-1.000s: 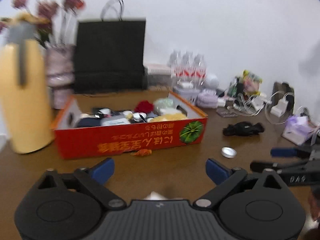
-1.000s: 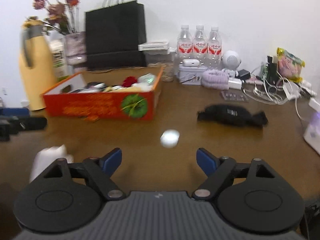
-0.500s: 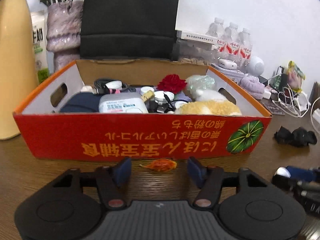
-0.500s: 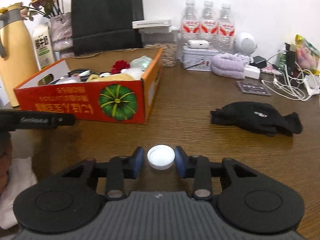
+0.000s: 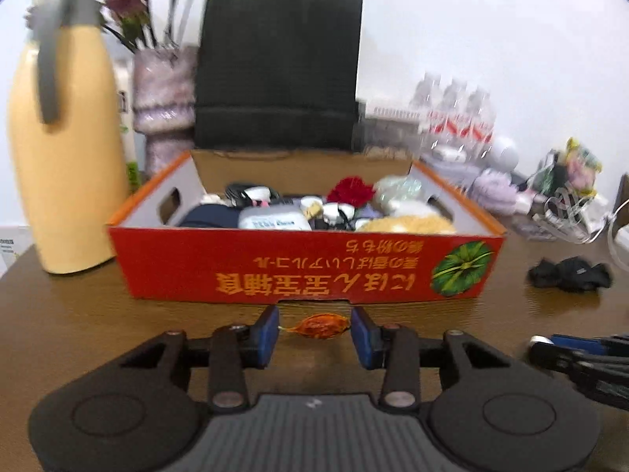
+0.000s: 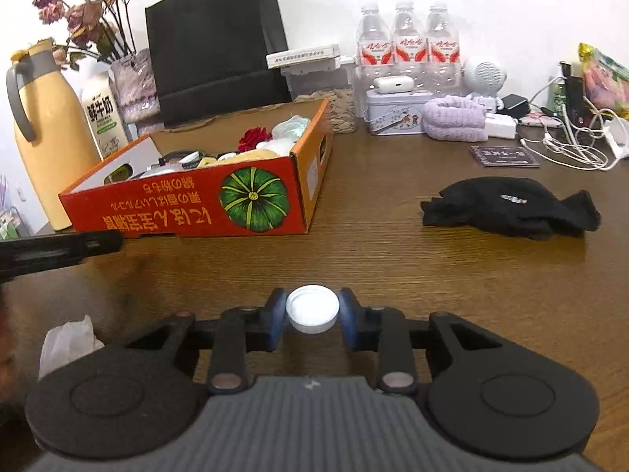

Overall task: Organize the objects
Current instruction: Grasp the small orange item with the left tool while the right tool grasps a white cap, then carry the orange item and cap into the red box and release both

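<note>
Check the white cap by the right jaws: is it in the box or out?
Out. The white cap sits on the table, pinched between the right gripper pads, well short of the red box.

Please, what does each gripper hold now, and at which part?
The right gripper clamps the white cap by its rim. The left gripper has been closing around the orange wrapped candy, pads apparently not yet pressing.
</note>
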